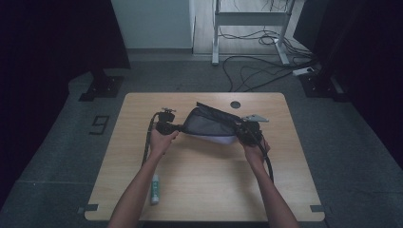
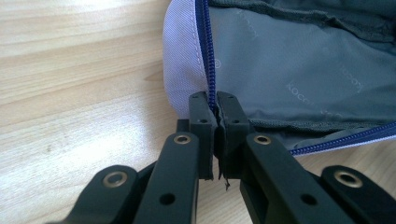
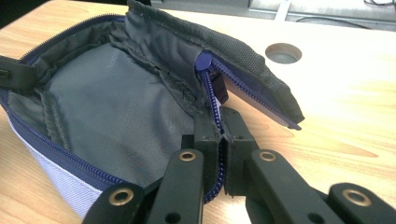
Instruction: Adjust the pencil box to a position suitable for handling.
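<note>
A zip pouch [image 1: 211,126] with a pale lilac outside, grey lining and blue zipper lies open at the table's middle, held stretched between both grippers. My left gripper [image 1: 177,127] is shut on the pouch's left end, its jaws pinching the blue zipper tape [image 2: 211,70] at the seam [image 2: 217,126]. At the pouch's right end my right gripper [image 1: 243,130] is shut on the zipper edge [image 3: 219,135], just below the blue slider [image 3: 205,63]. The grey lining [image 3: 102,112] faces up, and the dark flap [image 3: 243,56] folds back toward the far side.
A white and green tube [image 1: 155,188] lies near the table's front edge, left of centre. A round cable hole [image 1: 235,104] sits in the wooden table [image 1: 199,185] behind the pouch. Cables and a desk frame [image 1: 252,28] are on the floor beyond.
</note>
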{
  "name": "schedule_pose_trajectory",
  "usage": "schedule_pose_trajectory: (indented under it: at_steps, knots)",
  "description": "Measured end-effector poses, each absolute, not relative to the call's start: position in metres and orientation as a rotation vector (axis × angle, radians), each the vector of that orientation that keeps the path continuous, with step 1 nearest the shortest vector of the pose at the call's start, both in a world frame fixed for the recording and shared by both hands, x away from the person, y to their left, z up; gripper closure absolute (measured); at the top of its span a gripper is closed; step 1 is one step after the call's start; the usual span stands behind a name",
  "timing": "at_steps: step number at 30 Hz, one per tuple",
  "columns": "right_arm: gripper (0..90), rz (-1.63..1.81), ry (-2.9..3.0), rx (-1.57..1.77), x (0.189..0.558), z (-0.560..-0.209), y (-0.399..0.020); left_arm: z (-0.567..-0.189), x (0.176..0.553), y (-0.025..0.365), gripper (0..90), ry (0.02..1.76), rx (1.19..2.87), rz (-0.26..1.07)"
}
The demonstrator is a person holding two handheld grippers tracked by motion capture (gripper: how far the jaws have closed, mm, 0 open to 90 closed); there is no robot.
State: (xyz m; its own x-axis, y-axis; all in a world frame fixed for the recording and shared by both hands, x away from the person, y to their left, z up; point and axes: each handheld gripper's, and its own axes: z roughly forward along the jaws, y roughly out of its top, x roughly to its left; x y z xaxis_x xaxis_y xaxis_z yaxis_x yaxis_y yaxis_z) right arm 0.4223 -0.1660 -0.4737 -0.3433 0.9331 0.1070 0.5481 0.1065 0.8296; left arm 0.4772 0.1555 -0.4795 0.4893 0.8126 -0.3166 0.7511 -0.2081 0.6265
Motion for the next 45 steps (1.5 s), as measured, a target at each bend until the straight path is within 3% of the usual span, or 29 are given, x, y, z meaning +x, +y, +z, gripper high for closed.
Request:
schedule_pose_trajectory:
  at_steps: [45]
  knots:
    - [85.6,1.274,1.909,1.356,0.394,-0.455,-0.157,-0.461,0.438,0.18,86.8,1.215,1.923,0.132]
